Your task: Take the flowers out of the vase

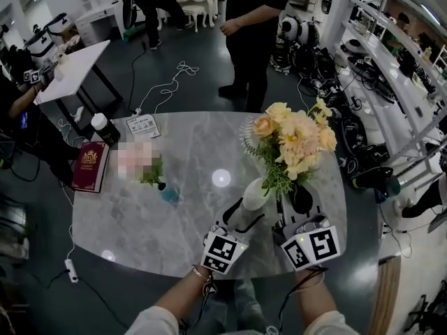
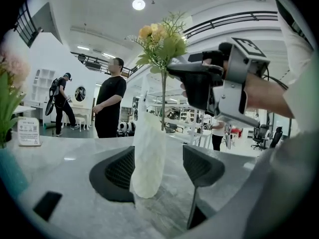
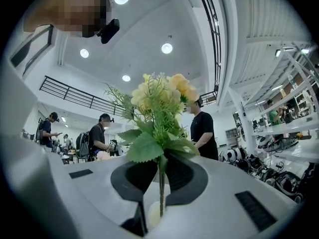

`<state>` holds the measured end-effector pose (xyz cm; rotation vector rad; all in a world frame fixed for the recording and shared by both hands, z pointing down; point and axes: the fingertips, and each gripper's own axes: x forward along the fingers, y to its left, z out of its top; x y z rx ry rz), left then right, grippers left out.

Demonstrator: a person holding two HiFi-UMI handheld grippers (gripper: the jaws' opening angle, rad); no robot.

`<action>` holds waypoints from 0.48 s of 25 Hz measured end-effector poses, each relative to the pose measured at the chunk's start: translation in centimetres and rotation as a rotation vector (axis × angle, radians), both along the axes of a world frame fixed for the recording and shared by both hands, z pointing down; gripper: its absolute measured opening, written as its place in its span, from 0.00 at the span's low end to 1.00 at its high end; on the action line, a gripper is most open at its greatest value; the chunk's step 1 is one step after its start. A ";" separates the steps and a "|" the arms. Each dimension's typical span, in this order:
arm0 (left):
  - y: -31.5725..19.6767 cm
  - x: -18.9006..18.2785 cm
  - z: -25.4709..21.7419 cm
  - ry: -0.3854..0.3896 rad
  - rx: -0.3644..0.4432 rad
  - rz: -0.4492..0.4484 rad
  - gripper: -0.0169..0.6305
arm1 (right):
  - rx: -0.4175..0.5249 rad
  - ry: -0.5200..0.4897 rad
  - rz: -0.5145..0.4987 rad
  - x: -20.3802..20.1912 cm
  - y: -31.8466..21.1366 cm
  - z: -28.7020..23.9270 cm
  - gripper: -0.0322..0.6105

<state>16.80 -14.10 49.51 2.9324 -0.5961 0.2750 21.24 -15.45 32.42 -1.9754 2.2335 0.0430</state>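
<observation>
We have the left hand-held gripper (image 2: 158, 169) set around the white vase (image 2: 148, 156) with its jaws apart. The vase touches the left jaw, and there is a gap at the right one. Our right hand-held gripper (image 3: 160, 176) is clamped nearly closed on the stem of the flowers (image 3: 159, 101), just under the leaves. The stem runs down to the vase mouth. Both sit at the near right of the grey tabletop (image 1: 154, 215).

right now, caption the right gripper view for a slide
Right gripper clamps the flowers by the stem, just above the vase
</observation>
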 end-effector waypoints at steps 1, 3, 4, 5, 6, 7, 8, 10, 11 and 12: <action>0.1 -0.3 -0.3 0.000 0.001 -0.002 0.50 | 0.008 0.001 0.004 -0.1 0.1 -0.5 0.11; 0.4 -0.7 -1.0 -0.002 0.005 -0.006 0.50 | 0.024 0.002 0.010 -0.1 0.2 -1.6 0.11; 0.5 -0.7 -1.5 -0.002 0.006 -0.008 0.50 | 0.031 0.001 0.013 0.0 0.3 -2.2 0.11; 0.6 -0.7 -2.0 -0.001 0.007 -0.010 0.50 | 0.039 0.002 0.016 0.2 0.4 -2.8 0.11; 0.6 -0.6 -2.6 0.002 0.006 -0.012 0.50 | 0.047 0.002 0.018 0.5 0.6 -3.5 0.11; 0.7 -0.6 -3.2 0.006 0.004 -0.014 0.50 | 0.055 0.003 0.020 0.7 0.7 -4.2 0.11; 0.8 -0.5 -3.8 0.012 0.001 -0.015 0.50 | 0.062 0.004 0.022 0.9 0.9 -4.9 0.11; 1.2 -0.4 -5.2 0.025 -0.003 -0.013 0.50 | 0.074 0.006 0.026 1.3 1.5 -6.0 0.11; 1.4 -0.3 -6.0 0.033 -0.005 -0.011 0.50 | 0.079 0.007 0.029 1.4 1.8 -6.5 0.11; 1.6 -0.3 -6.8 0.042 -0.006 -0.009 0.50 | 0.083 0.009 0.034 1.6 2.2 -6.9 0.11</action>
